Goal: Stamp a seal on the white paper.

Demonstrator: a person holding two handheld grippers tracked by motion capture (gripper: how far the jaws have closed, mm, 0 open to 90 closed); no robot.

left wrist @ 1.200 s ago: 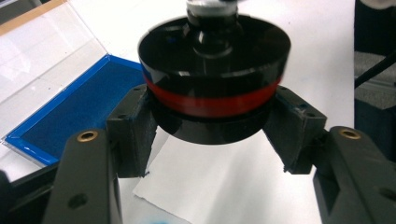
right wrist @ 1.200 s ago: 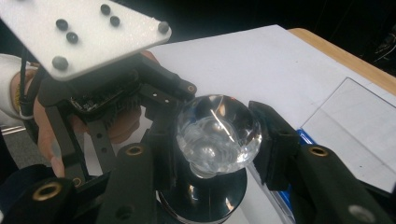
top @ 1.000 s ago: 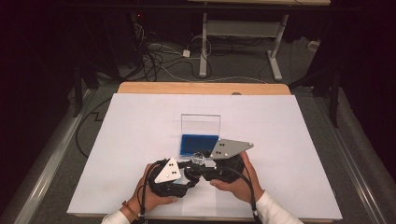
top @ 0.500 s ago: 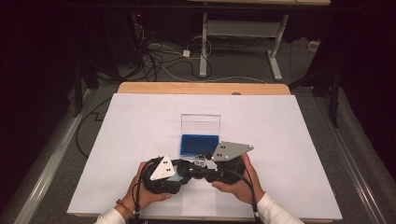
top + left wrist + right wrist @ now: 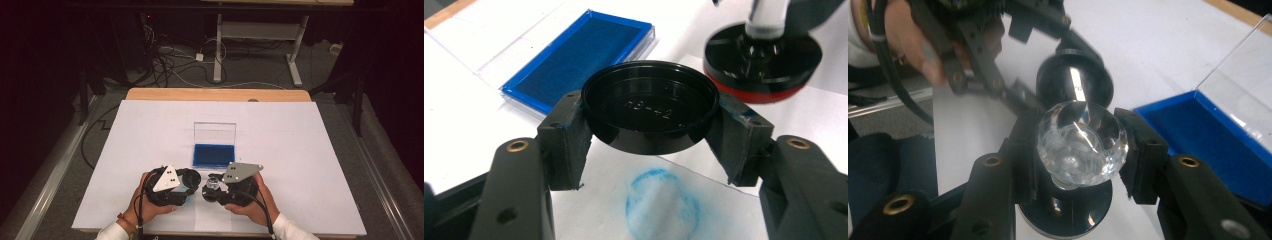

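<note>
My left gripper (image 5: 650, 112) is shut on a round black cap (image 5: 650, 102), held open side up over a round blue print (image 5: 661, 205) on the white sheet. My right gripper (image 5: 1082, 145) is shut on the clear faceted knob (image 5: 1082, 140) of a stamp. Its black base with a red underside (image 5: 761, 60) hangs just right of the cap. In the high view both grippers meet near the table's front edge, left gripper (image 5: 192, 179) facing right gripper (image 5: 212, 186). A blue ink pad (image 5: 213, 155) lies just beyond them.
The ink pad's clear lid (image 5: 215, 132) stands upright behind it. A white sheet (image 5: 300, 150) covers the table, whose wooden far edge (image 5: 215, 94) shows. Cables and table legs lie on the floor beyond.
The right gripper with the stamp has come down and nearer the front edge, closer to the cap. The left gripper has shifted slightly left.
</note>
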